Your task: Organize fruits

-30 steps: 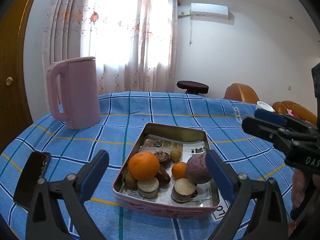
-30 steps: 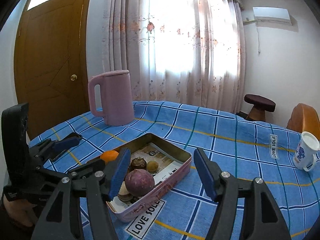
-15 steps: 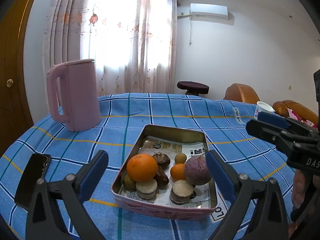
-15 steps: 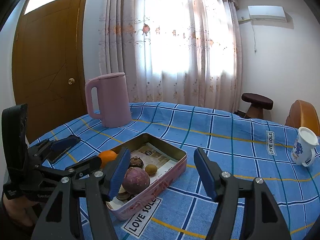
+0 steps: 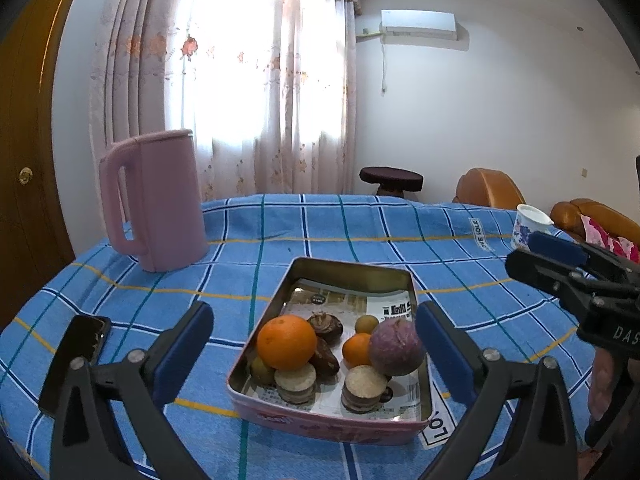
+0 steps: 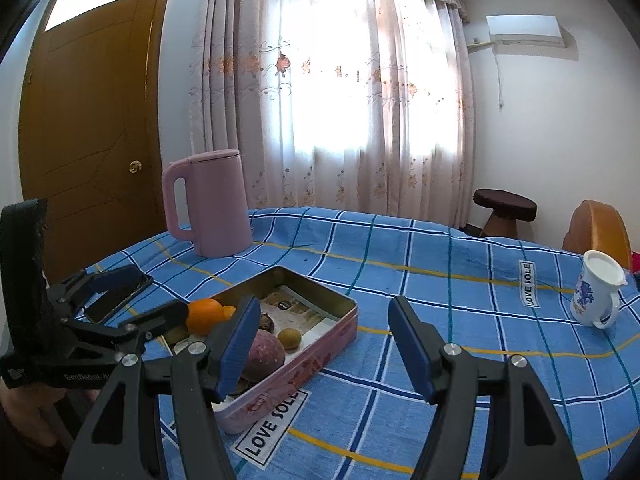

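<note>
Blue-padded left gripper (image 5: 314, 344): jaws apart, empty, I hold it before tin (image 5: 352, 276) | right gripper (image 6: 324, 344): apart, empty, beside tin | large orange (image 5: 286, 342), purple fruit (image 5: 396, 346): inside tin on checked tablecloth (image 5: 360, 224)

left tool (image 5: 314, 346) open, above tin (image 5: 352, 272) | large orange (image 5: 286, 342) inside | kettle (image 5: 154, 200) far-left

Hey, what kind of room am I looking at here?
Most likely a room in a home, a living or dining room. A table under a blue checked cloth holds a pink kettle and a tin of fruit; sheer curtains cover the window and an air conditioner hangs on the wall.
</note>
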`<move>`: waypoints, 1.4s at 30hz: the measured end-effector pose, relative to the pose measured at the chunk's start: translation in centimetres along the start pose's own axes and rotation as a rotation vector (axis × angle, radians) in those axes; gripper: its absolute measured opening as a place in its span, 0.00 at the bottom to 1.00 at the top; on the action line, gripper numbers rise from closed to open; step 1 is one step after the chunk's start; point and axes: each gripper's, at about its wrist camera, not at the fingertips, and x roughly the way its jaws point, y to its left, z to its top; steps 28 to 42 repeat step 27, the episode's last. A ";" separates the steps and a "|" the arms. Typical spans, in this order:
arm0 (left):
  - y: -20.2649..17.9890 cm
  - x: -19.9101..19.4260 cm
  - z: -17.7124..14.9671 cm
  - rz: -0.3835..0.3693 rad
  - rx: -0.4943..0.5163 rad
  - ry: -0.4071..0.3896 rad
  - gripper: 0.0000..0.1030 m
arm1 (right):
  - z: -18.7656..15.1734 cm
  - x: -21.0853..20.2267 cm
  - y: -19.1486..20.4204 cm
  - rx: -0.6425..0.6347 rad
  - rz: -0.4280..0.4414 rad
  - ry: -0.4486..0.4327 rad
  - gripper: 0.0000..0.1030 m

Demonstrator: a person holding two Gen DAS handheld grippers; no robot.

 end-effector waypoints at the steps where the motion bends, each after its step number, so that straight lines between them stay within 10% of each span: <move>1: 0.0 -0.2 0.1 -0.004 -0.001 -0.006 1.00 | 0.0 -0.1 -0.1 -0.003 -0.010 -0.003 0.66; 42: -0.5 -1.2 0.8 -0.004 -0.009 -0.054 1.00 | -2.0 -0.7 -1.7 0.003 -0.049 0.020 0.66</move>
